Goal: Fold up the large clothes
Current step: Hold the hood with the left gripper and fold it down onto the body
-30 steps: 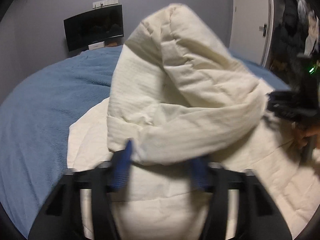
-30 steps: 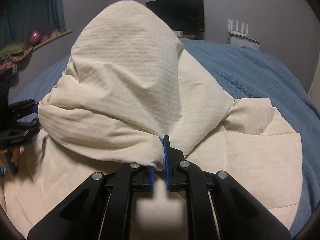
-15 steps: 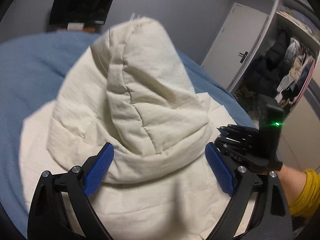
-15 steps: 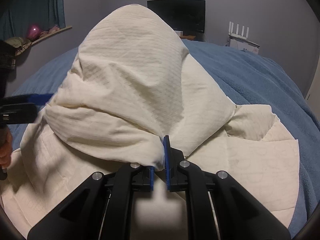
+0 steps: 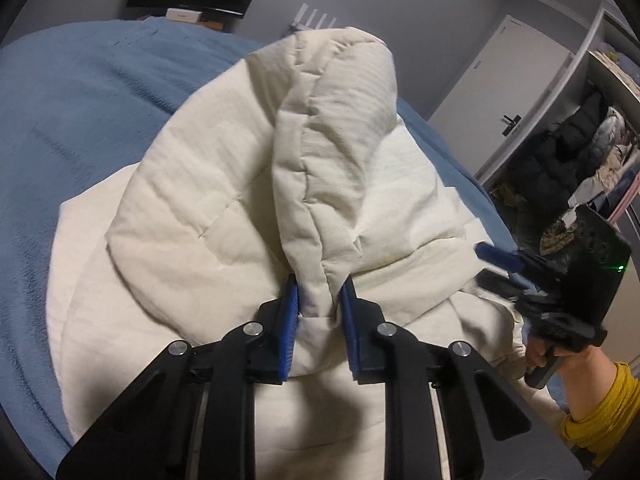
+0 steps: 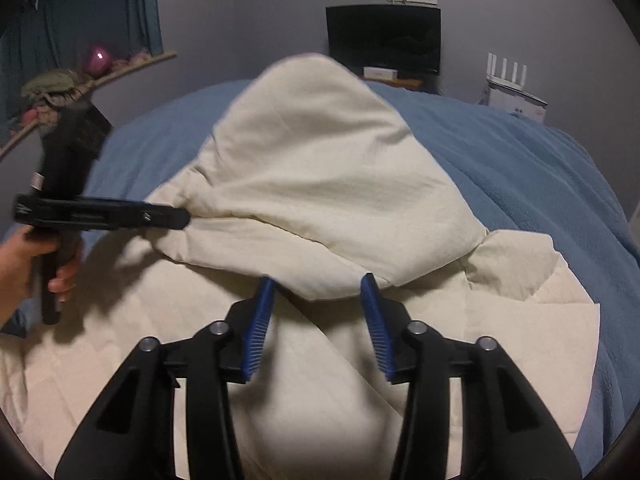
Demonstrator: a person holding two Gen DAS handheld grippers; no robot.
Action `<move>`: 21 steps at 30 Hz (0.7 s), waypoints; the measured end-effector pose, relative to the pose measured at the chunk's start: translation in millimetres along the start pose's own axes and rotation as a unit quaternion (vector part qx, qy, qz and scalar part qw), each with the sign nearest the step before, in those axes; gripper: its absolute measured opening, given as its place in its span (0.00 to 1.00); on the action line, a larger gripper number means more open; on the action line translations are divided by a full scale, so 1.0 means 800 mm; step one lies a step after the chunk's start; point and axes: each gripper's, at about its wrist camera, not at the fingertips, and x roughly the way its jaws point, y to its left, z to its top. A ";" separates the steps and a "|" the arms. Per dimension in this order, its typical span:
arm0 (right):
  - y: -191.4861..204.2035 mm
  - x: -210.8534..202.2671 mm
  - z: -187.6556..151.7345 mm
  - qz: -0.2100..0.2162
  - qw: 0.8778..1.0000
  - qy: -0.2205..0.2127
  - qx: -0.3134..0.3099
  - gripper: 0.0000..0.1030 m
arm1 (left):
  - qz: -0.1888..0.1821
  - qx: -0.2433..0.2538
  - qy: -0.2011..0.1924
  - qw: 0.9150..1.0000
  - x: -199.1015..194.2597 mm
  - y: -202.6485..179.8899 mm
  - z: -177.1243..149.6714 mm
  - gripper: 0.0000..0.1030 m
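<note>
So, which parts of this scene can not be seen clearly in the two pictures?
- Cream quilt: its near edge in both wrist views, hidden behind the claw bodies.
- Blue bedspread under the quilt: covered.
- Left claw in the right wrist view: motion-blurred, so its closing jaws cannot be read there.
- Right claw in the left wrist view: seen side-on, blurred.
- Wardrobe contents: dark, too small.

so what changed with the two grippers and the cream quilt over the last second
The grip swapped sides. The left gripper, open a second ago, is closing on a bunched fold of the cream quilted comforter. The right gripper, then pinched on the comforter's edge, is opening, and the edge lies loose between its blue pads. The comforter stays heaped on the blue fleece blanket.
</note>
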 end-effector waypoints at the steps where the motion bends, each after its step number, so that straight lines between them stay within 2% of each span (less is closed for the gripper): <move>1: -0.003 -0.002 0.003 0.000 1.000 -0.006 0.006 0.42 | -0.002 -0.005 0.002 1.000 -0.001 0.007 0.000 0.20; 5: -0.005 0.016 0.010 -0.034 0.999 0.008 0.017 0.42 | -0.001 0.000 0.007 1.000 0.002 0.012 -0.001 0.20; 6: -0.005 0.028 0.013 -0.050 0.998 0.020 0.012 0.42 | 0.003 0.006 0.011 1.000 0.003 0.009 -0.002 0.20; 14: -0.015 0.115 0.009 -0.092 0.990 0.109 -0.002 0.42 | 0.001 0.000 0.028 1.000 0.007 0.028 -0.008 0.22; 17: -0.018 0.138 0.001 -0.106 0.988 0.116 -0.006 0.42 | 0.012 0.009 0.030 0.999 0.014 0.028 -0.011 0.23; 21: -0.020 0.141 0.002 -0.111 0.987 0.112 -0.003 0.42 | 0.027 0.029 0.024 0.999 0.015 0.014 -0.012 0.24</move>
